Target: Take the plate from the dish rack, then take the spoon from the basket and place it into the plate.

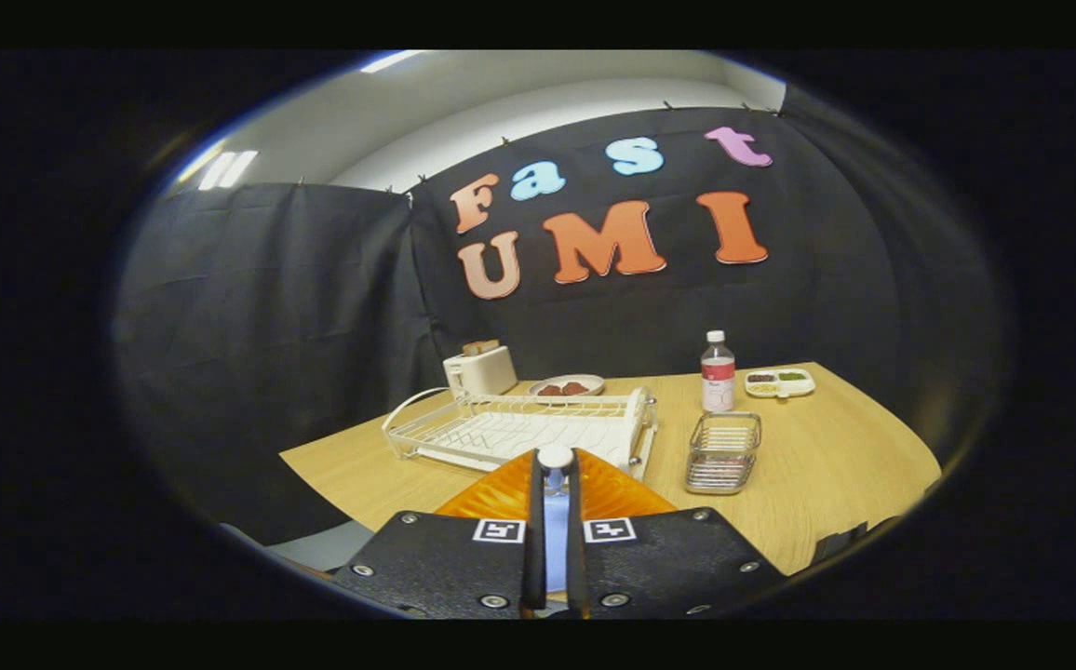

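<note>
the jaws of the gripper (556,461) are squeezed close together with a thin spoon (555,521) pinched between them, its round white end sticking up at the tips. an orange plate (608,489) lies on the table (827,465) right under the jaws, just in front of the dish rack (519,428). the white wire dish rack sits on the table beyond the plate. a small wire basket (722,451) stands just to the right of the dish rack. behind the basket is a bottle (718,372). a white toaster (480,369) and a dish with brown food (567,385) sit behind the dish rack. a little white tray (780,381) is far to the right of the dish rack, near the bottle.
</note>
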Available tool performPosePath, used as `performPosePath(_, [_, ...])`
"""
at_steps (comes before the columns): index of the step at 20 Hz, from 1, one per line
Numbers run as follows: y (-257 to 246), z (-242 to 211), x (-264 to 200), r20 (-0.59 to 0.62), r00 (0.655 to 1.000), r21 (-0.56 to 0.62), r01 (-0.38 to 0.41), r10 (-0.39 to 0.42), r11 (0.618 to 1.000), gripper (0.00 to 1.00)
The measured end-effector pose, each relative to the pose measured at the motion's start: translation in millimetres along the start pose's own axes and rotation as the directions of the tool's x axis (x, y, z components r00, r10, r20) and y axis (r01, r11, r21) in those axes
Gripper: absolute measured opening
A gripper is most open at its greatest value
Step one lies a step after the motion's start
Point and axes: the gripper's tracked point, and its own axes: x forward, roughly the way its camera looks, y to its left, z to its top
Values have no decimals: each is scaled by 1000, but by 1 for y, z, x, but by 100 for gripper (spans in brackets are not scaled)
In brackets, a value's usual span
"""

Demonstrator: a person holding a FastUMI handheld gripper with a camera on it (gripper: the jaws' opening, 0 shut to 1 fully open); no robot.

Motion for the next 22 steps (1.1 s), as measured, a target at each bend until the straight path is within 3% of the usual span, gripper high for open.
performPosePath(9, [28, -46, 21, -37, 995, 42, -92, 93, 995, 9])
performPosePath(17, [16, -71, 13, -52, 994, 69, -87, 91, 994, 14])
performPosePath(22, [-7, -85, 9, -78, 996, 88, -43, 50, 995, 21])
